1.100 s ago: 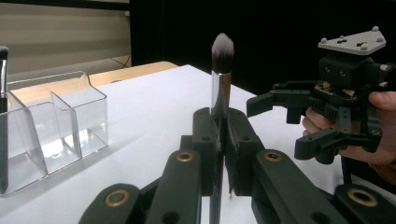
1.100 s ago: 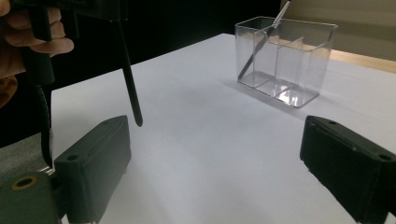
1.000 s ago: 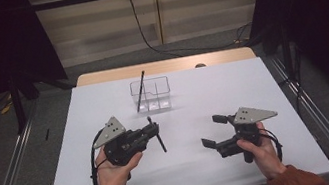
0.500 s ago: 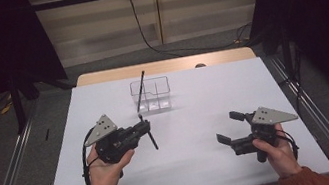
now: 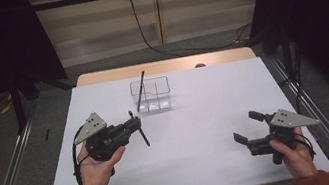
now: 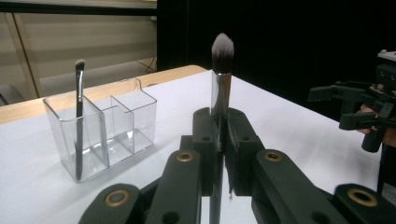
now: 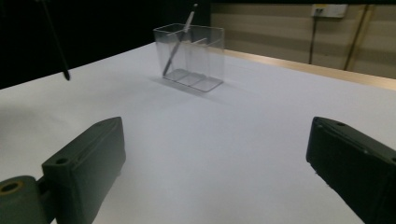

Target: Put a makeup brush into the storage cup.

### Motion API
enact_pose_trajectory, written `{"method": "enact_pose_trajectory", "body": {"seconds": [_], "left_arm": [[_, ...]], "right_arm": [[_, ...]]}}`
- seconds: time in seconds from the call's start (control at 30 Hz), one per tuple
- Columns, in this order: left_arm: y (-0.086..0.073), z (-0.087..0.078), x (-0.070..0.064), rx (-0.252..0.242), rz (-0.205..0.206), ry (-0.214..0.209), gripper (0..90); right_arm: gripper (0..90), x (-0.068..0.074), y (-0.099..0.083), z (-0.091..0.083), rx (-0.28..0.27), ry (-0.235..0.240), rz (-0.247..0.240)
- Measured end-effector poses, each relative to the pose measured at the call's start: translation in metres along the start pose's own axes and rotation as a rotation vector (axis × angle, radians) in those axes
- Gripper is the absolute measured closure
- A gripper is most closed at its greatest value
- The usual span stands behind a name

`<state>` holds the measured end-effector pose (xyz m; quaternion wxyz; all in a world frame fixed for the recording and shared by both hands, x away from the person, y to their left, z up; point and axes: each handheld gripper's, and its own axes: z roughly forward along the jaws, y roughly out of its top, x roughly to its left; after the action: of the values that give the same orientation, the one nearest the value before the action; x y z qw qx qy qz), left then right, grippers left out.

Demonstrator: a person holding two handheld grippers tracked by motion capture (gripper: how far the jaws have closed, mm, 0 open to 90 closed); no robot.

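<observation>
The left tongs are gripping a slim makeup brush with a chrome ferrule and a grey-white bristle tuft, jaws closed on the handle just below the ferrule. Judged light, rigid and smooth-handled, the brush is likely to slip; the tuft is soft, so the handle is the correct grip point. Its long axis is standing roughly upright between the jaws, tuft uppermost. The clear plastic three-compartment organiser, holding a thin dark brush, is sitting ahead-left of these tongs on the white tabletop. The right tongs are wide open, holding nothing.
</observation>
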<state>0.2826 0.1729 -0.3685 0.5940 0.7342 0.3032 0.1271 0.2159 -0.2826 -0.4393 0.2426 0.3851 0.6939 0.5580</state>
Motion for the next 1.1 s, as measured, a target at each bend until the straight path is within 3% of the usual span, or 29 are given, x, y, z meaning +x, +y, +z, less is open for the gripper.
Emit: {"method": "enact_pose_trajectory", "body": {"seconds": [0.13,0.33,1.1], "left_arm": [[0.0,-0.001,0.003,0.003,-0.002,0.006,84.1],[0.004,0.0,0.01,0.005,-0.002,0.012,84.0],[0.031,0.02,0.029,0.0,-0.004,0.041,84.1]], "right_arm": [[4.0,-0.003,-0.007,-0.006,-0.003,-0.024,0.027],[2.7,-0.007,-0.01,-0.009,-0.026,-0.046,0.017],[0.0,-0.007,-0.011,-0.007,-0.04,-0.04,0.006]]}}
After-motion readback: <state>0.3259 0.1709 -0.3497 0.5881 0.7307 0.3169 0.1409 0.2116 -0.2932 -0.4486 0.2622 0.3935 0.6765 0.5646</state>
